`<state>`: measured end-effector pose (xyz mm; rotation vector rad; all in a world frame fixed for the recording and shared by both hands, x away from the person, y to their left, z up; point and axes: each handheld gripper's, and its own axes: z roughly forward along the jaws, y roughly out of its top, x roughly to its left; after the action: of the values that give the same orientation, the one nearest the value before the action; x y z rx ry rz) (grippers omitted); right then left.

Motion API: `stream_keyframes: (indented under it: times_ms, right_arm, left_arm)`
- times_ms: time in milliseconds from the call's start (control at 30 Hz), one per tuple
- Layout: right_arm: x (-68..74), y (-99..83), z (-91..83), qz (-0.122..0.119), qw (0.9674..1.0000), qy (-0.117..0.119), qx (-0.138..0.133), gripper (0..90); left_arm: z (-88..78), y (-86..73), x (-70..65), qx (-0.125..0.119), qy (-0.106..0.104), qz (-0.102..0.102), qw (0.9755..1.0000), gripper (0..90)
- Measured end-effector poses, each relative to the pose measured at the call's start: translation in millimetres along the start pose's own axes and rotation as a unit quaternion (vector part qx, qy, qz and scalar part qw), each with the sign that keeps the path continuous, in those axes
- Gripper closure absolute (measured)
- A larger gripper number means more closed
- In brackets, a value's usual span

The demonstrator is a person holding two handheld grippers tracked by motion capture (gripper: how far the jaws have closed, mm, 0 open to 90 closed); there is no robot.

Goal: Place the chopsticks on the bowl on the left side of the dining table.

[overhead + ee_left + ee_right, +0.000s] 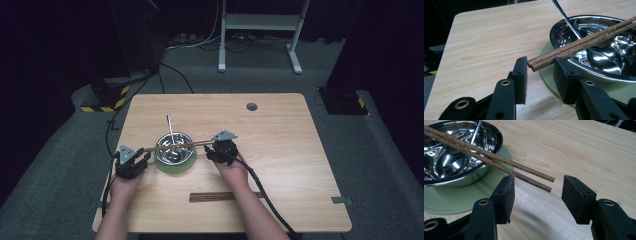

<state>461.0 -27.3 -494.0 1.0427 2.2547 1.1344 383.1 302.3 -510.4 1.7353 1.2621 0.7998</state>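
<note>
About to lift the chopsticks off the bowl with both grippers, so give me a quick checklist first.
1. Chopsticks lie across the bowl rim as a pair: ok.
2. Left gripper brackets their thick ends, pads not yet pressing: ok.
3. Right gripper around the thin tips: not ok; both tips sit between the jaws but off-centre, towards one pad.
4. Thin tips aligned: not ok, they splay apart.
5. Spoon handle leans on the bowl's far rim, crossing under the sticks: cannot tell if touching.
6. Bowl seated on green mat: ok.
</note>
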Motion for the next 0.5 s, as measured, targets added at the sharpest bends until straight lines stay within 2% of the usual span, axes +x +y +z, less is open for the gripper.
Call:
stream_keyframes:
  times_ms: [233,267,500]
  right_arm:
    - [2.2,-0.6,4.1,0.004,1.0,0.006,0.005,46.1]
    - [1.5,-0.6,3.8,-0.005,1.0,0.005,0.006,46.2]
    - [5.6,-2.9,-0.5,-0.009,0.9999,0.002,0.007,47.3]
  left_arm:
    - [1.0,0.5,-1.0,0.0,-0.004,0.003,1.0,63.2]
    - [1.0,0.6,-0.8,0.0,-0.004,0.002,1.0,63.1]
    - [0.8,0.3,0.8,0.001,-0.007,-0.001,1.0,62.8]
